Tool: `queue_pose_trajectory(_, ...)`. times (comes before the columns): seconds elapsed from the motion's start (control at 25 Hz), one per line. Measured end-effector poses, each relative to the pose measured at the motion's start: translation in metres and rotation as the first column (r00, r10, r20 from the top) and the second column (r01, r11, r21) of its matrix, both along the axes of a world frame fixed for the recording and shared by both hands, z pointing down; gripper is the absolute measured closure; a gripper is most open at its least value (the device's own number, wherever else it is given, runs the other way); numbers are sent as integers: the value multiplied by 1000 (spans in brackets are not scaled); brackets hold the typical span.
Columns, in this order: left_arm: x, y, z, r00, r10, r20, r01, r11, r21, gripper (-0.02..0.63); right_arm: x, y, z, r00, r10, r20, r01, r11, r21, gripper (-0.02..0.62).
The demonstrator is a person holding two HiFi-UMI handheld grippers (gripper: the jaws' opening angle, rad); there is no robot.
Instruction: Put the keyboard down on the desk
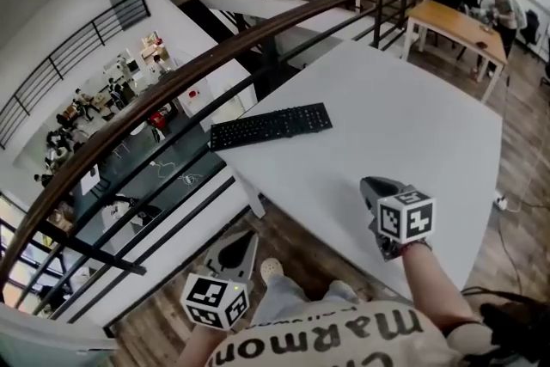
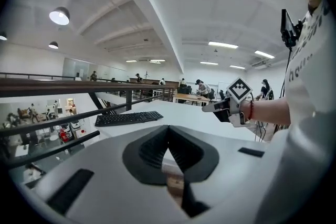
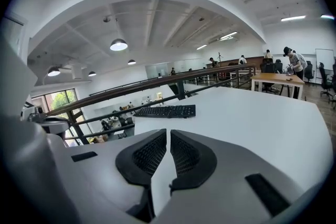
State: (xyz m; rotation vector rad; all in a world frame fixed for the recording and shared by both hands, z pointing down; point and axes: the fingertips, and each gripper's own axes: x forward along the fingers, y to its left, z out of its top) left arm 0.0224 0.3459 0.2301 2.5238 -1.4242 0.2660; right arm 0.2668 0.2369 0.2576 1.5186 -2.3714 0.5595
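Keyboard [image 1: 271,125] flat on counter [image 1: 430,125], centre-left near its edge. Left hand-held gripper [image 1: 234,252] and right hand-held gripper [image 1: 375,187] clenched, empty. Likely light, stiff, slim: pinch the short ends.

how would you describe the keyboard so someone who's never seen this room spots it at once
Find the big white desk beside the dark balcony railing. Near the desk edge closest to that railing lies the keyboard, flat and roughly parallel to the rail. It is the only black, key-covered slab on that white top.
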Motion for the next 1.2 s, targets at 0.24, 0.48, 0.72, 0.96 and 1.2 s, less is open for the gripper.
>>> queue_pose_trajectory(0.24, -39, 36, -41, 999, -35, 10, 35, 999, 0, 604, -21, 33, -31, 1000, 8, -23, -8, 1000, -1, 551)
queue_pose_trajectory(0.48, -60, 59, -22, 1000, -28, -10, 27, 999, -31, 604, -19, 65, -14, 997, 57, -50, -58, 998, -10, 551)
queue_pose_trajectory(0.72, -86, 89, -2, 998, -50, -45, 50, 999, -15, 604, -14, 106, 4, 993, 114, -32, -114, 993, -5, 551)
queue_pose_trajectory(0.96, -140, 137, -20, 997, -27, -75, 24, 999, -34, 604, -59, 168, -23, 988, 154, -29, -154, 988, -23, 551)
queue_pose_trajectory(1.2, -147, 113, -66, 998, -6, -68, 4, 999, -35, 604, -65, 150, -67, 984, 171, -43, -173, 985, -26, 551)
